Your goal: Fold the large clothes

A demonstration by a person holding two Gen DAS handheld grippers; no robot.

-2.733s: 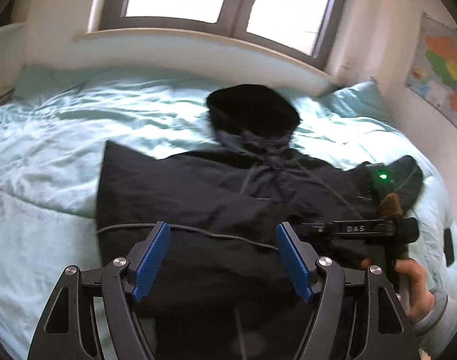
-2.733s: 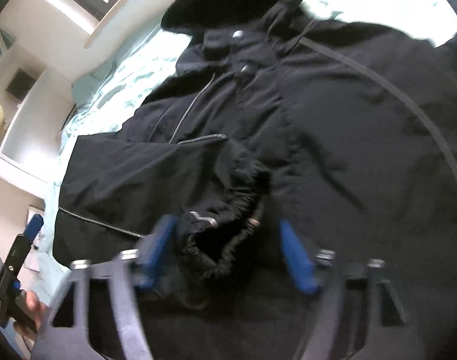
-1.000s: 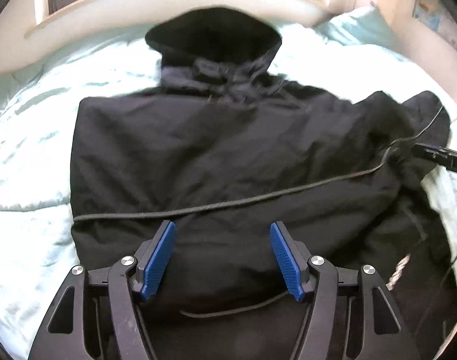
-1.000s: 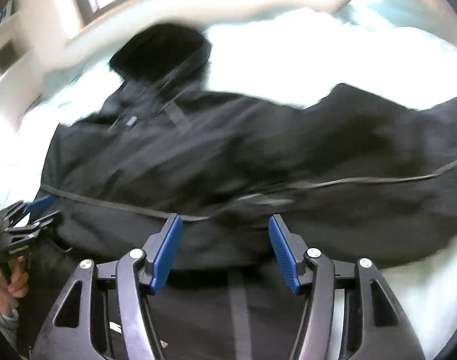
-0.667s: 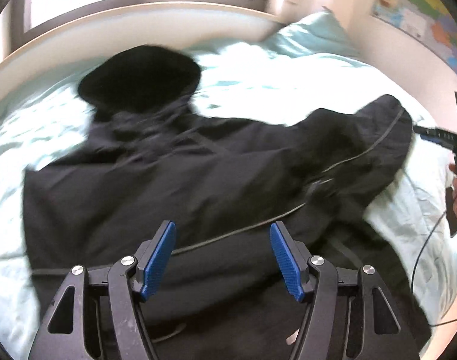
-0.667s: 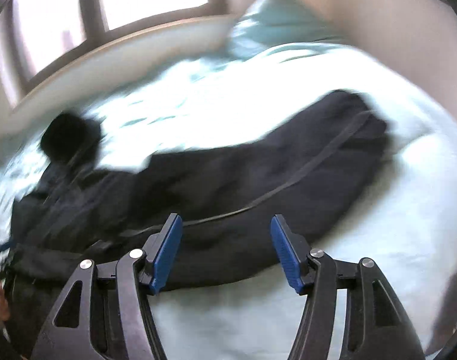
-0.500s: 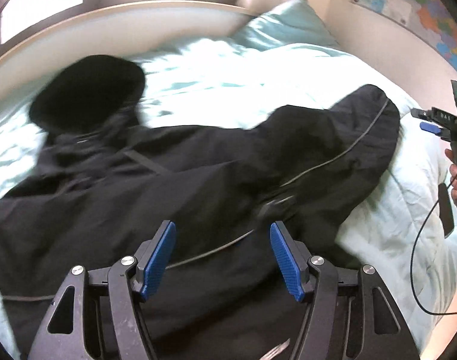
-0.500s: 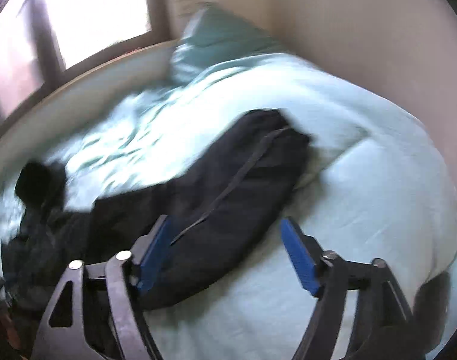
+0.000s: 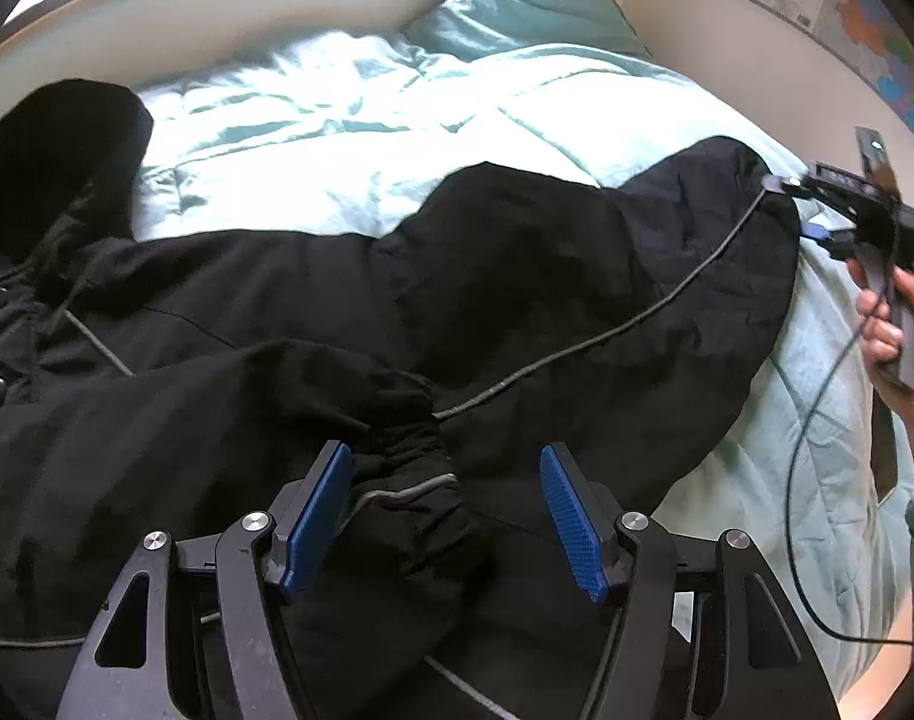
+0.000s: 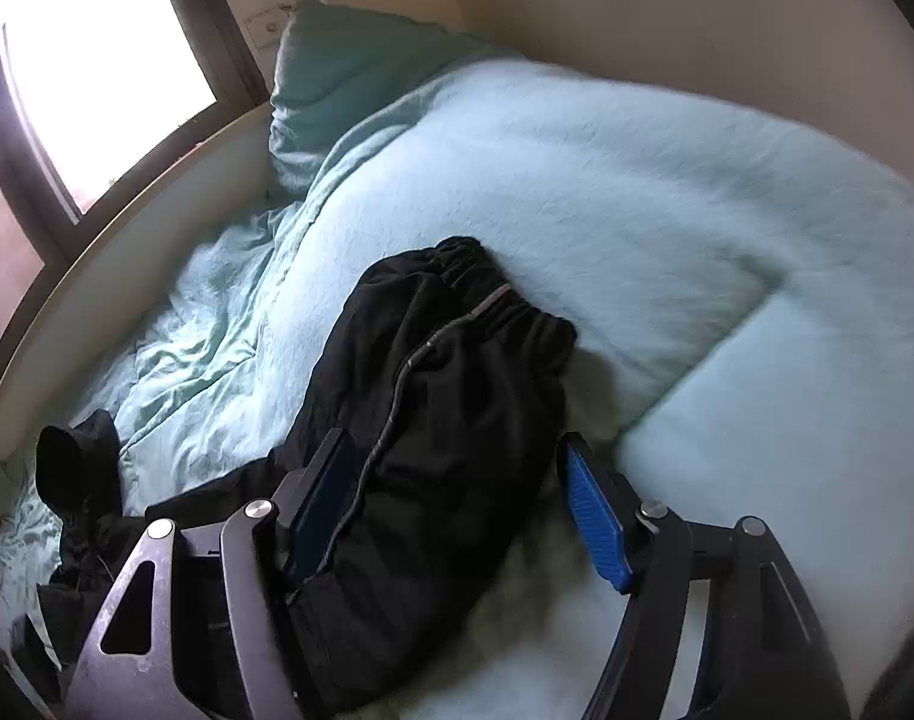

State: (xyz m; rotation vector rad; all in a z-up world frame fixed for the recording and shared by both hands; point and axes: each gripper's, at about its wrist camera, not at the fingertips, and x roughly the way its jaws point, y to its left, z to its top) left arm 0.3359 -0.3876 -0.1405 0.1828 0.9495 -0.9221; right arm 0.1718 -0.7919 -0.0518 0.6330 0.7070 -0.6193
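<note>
A large black hooded jacket lies spread on a pale teal duvet. Its hood is at the far left. One sleeve is folded across the body, and its elastic cuff lies between the open fingers of my left gripper. The other sleeve stretches out to the right, its cuff at the far end. My right gripper is open above that sleeve, empty. It also shows in the left wrist view, held in a hand at the sleeve's end.
A teal pillow lies at the head of the bed, below a window. A cream wall runs along the bed's right side, with a map on it. A black cable hangs from the right gripper.
Both grippers swung to the right across the jacket. The left one came over the folded sleeve's cuff. The right one moved out along the outstretched right sleeve.
</note>
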